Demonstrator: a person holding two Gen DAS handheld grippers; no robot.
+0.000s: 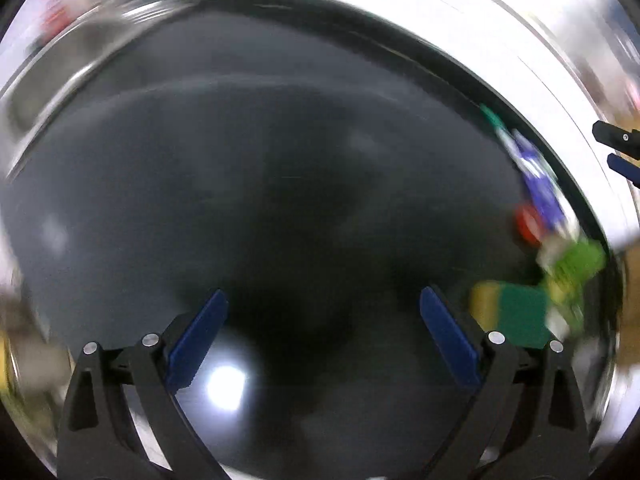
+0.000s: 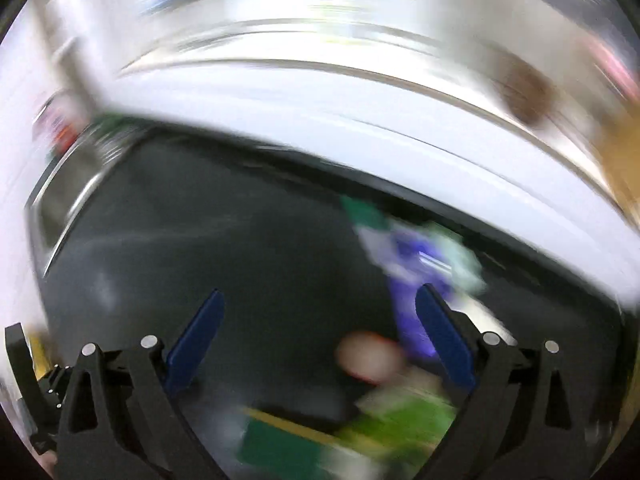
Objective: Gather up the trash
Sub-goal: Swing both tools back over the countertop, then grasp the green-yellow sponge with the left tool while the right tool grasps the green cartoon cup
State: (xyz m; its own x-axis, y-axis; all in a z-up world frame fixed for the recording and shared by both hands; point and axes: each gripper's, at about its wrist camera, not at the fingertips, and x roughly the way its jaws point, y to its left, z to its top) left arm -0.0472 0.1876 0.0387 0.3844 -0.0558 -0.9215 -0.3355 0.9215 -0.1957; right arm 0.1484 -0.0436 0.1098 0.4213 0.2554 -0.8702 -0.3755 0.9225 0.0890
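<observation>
Both views are blurred by motion. A dark glossy surface (image 1: 280, 160) fills the left wrist view. My left gripper (image 1: 324, 304) is open and empty above it. Trash lies at its right edge: a blue and white wrapper (image 1: 538, 176), a red cap (image 1: 528, 224), a green wrapper (image 1: 576, 264) and a green and yellow sponge (image 1: 516, 316). My right gripper (image 2: 320, 304) is open and empty over the same pile: blue wrapper (image 2: 412, 264), red-rimmed cap (image 2: 368, 356), green wrapper (image 2: 404, 416), sponge (image 2: 280, 444).
A white counter (image 2: 320, 100) runs behind the dark surface (image 2: 200, 240). The right gripper's fingers (image 1: 616, 148) show at the far right of the left wrist view. A metal edge (image 2: 68, 200) lies at the left. A lamp reflection (image 1: 226, 388) glares.
</observation>
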